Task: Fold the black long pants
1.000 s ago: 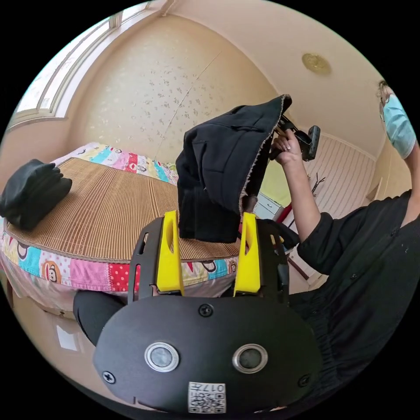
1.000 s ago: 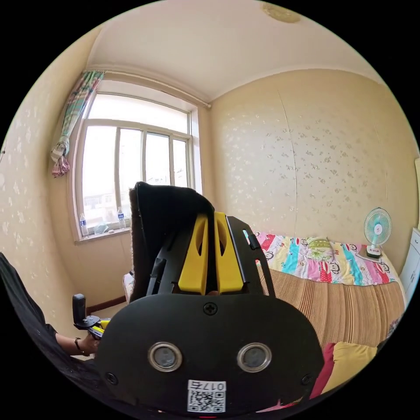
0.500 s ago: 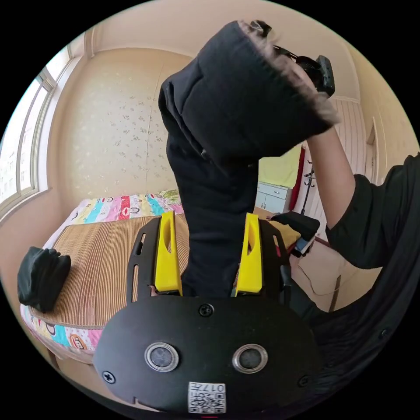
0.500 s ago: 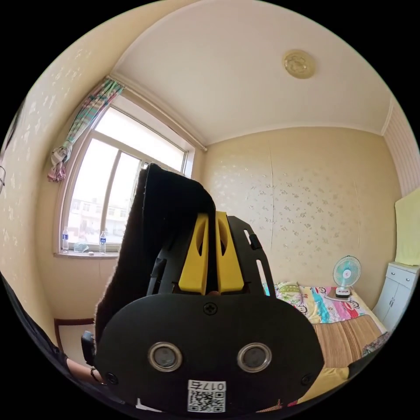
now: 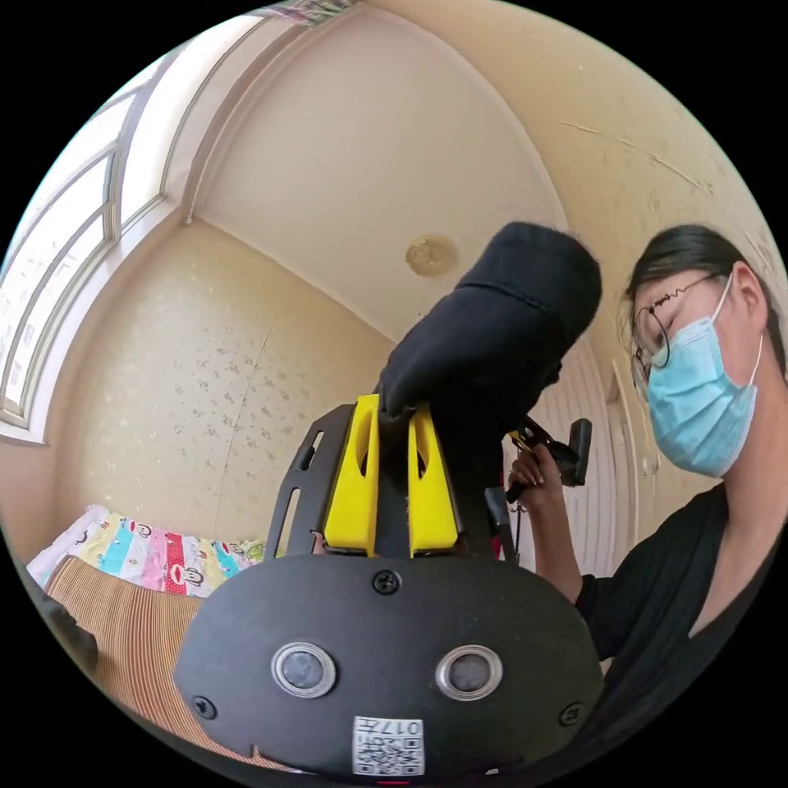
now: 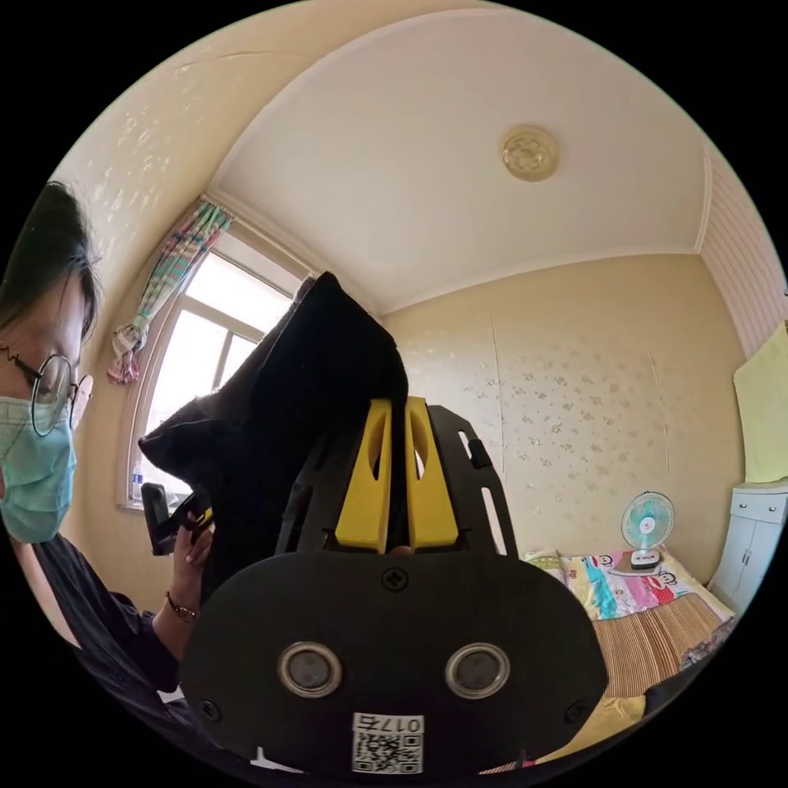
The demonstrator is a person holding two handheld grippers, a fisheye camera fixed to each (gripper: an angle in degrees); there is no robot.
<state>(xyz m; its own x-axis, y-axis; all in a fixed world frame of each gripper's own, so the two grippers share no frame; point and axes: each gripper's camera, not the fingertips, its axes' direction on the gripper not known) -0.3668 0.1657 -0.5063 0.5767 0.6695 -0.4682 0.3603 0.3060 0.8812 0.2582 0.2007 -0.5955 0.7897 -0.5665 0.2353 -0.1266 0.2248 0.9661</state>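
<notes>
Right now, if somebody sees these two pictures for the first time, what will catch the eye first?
First, the black pants, bunched and held up in the air in front of the ceiling. Both yellow-jawed grippers are shut on the cloth: the left gripper in the left gripper view and the right gripper in the right gripper view. Next, the bed with its striped mat and bright patterned sheet, low at the right of the right gripper view.

We see a window (image 6: pixel 197 345) with a striped curtain (image 6: pixel 164 287) at left, a round ceiling fitting (image 6: pixel 529 153) upper right, a small fan (image 6: pixel 647 525) and a bed (image 6: pixel 648 607) lower right.
</notes>
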